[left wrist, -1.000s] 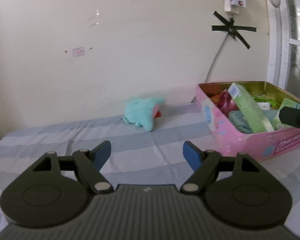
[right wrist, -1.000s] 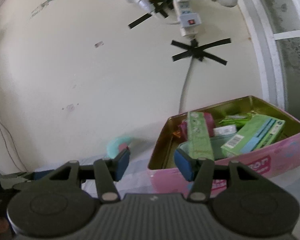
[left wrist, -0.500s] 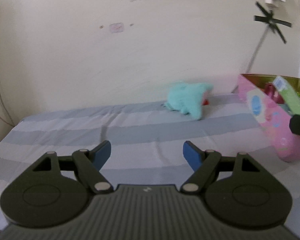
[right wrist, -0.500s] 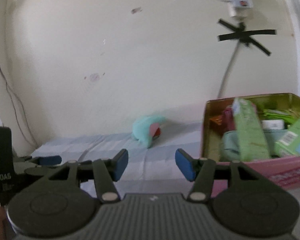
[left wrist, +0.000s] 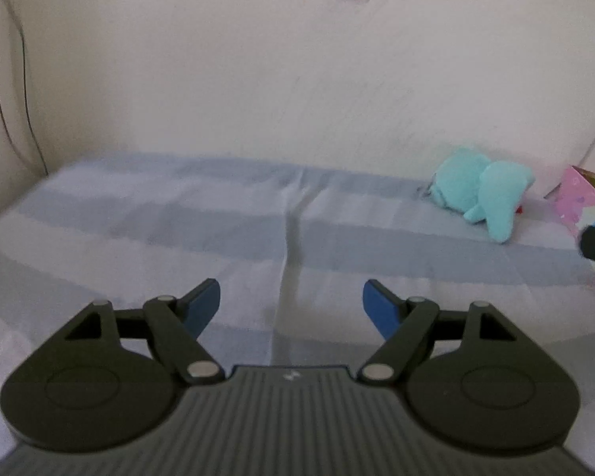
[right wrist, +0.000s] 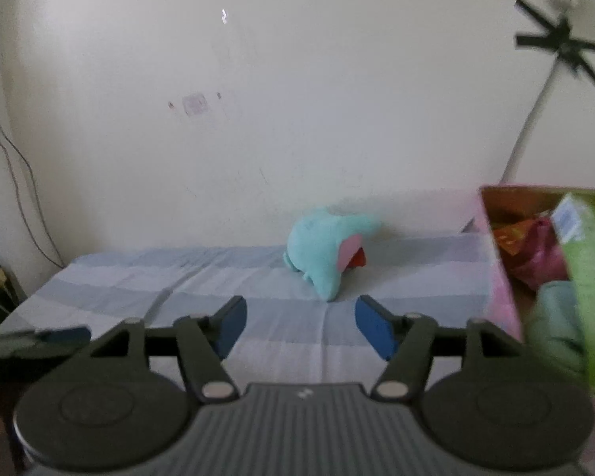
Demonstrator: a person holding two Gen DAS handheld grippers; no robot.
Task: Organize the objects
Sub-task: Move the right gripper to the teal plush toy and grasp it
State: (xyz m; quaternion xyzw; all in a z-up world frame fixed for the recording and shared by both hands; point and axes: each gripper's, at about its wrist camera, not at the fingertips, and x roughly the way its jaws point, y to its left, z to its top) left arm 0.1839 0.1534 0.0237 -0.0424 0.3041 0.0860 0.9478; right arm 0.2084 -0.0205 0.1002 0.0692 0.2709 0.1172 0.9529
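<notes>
The left gripper (left wrist: 291, 303) is held level, its blue-padded fingers (left wrist: 204, 303) spread wide with nothing between them. The right gripper (right wrist: 299, 323) sits in a like pose, fingers (right wrist: 375, 327) parted and holding nothing. The left gripper's tip shows at the right view's left edge.

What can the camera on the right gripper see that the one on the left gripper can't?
Only the right wrist view looks inside the pink box: a green carton and colourful packets. It also shows black tape crossed on the wall.

Only the left wrist view shows the box's pink outer side, at its right edge.

Both show the turquoise plush toy lying on the striped sheet, and each camera's own open gripper: left gripper, right gripper.
</notes>
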